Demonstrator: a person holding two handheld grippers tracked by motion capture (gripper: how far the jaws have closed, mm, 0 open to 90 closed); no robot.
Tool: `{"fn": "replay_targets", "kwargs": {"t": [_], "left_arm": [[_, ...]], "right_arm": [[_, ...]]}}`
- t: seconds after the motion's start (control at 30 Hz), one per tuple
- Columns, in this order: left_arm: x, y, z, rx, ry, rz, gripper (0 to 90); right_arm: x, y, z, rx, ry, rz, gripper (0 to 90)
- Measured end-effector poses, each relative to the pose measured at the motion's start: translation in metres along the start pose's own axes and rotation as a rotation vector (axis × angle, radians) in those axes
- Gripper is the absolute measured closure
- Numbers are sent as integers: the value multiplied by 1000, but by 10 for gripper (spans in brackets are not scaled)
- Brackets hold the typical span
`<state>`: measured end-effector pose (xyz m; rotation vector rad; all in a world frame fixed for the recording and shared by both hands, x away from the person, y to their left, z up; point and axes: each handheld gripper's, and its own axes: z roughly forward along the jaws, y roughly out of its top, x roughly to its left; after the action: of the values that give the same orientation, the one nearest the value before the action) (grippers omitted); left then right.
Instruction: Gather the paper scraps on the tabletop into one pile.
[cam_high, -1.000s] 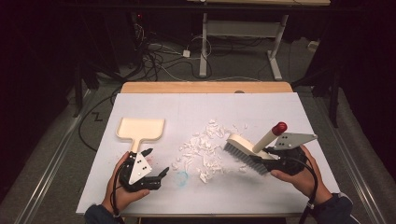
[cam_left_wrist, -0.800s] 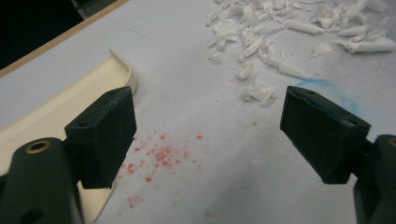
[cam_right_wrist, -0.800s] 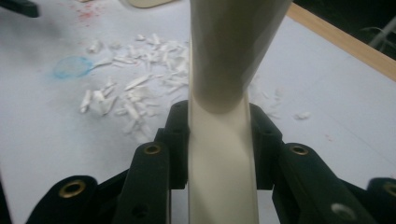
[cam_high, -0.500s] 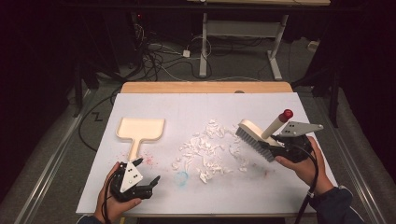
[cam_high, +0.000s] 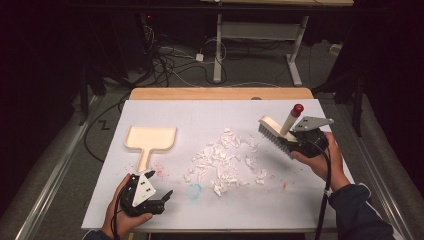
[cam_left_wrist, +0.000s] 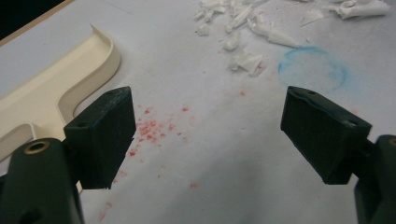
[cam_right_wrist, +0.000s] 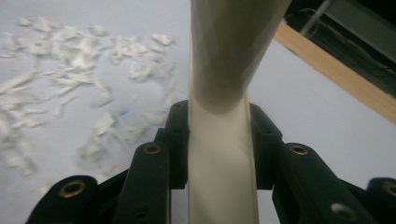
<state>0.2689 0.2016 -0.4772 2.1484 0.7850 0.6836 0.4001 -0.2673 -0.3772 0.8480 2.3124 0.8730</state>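
Observation:
A cream dustpan (cam_high: 150, 139) lies flat on the white table sheet (cam_high: 200, 115) at the left, its handle toward me. Torn white paper scraps (cam_high: 225, 160) are scattered mid-table. My right gripper (cam_high: 301, 141) is shut on the cream handle of a brush (cam_high: 272, 131), bristles down and held above the sheet right of the scraps, its red tip (cam_high: 297, 109) pointing up. The right gripper view has the jaws of the right gripper (cam_right_wrist: 218, 135) clamped on that handle (cam_right_wrist: 224, 177). My left gripper (cam_high: 165, 197) is open near the front edge; in its own view the left gripper (cam_left_wrist: 205, 140) holds nothing, the dustpan (cam_left_wrist: 60, 88) to its left.
Red specks (cam_left_wrist: 149, 128) and a blue ring mark (cam_left_wrist: 313, 70) stain the sheet in front of the left gripper. The table's wooden far edge (cam_high: 220, 93) borders a dark floor with cables (cam_high: 170, 65) and a desk frame (cam_high: 260, 35).
The right gripper has lifted the brush away from the scraps, farther back and to the right. The left gripper has drawn back from the dustpan handle toward the front edge.

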Motion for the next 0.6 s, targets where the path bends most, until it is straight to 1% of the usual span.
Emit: {"fn": "replay_targets", "kwargs": {"t": [0.07, 0.1, 0.17, 0.2, 0.23, 0.33, 0.43, 0.53, 0.6], "left_arm": [[0, 0, 1, 7, 3, 2, 168], [-1, 0, 1, 9, 0, 3, 168], [-1, -1, 1, 10, 0, 2, 168], [-2, -1, 1, 14, 3, 5, 168], [-3, -1, 0, 15, 1, 7, 168], [-4, -1, 1, 21, 3, 14, 168], [-3, 1, 2, 23, 5, 15, 168], [-5, 0, 3, 33, 4, 23, 168], [-5, 0, 3, 36, 3, 22, 168]], "right_arm": [[-7, 4, 5, 19, 2, -3, 681], [-9, 5, 8, 23, -10, 0, 681], [-15, 8, 14, 39, -19, 4, 681], [-15, 8, 14, 39, -19, 4, 681], [-19, 11, 21, 56, -41, 4, 681], [-23, 15, 32, 85, -78, -18, 681], [-27, 18, 44, 107, -103, -33, 681], [-29, 19, 59, 137, -124, -40, 681], [-27, 21, 70, 157, -160, -57, 681]]}}
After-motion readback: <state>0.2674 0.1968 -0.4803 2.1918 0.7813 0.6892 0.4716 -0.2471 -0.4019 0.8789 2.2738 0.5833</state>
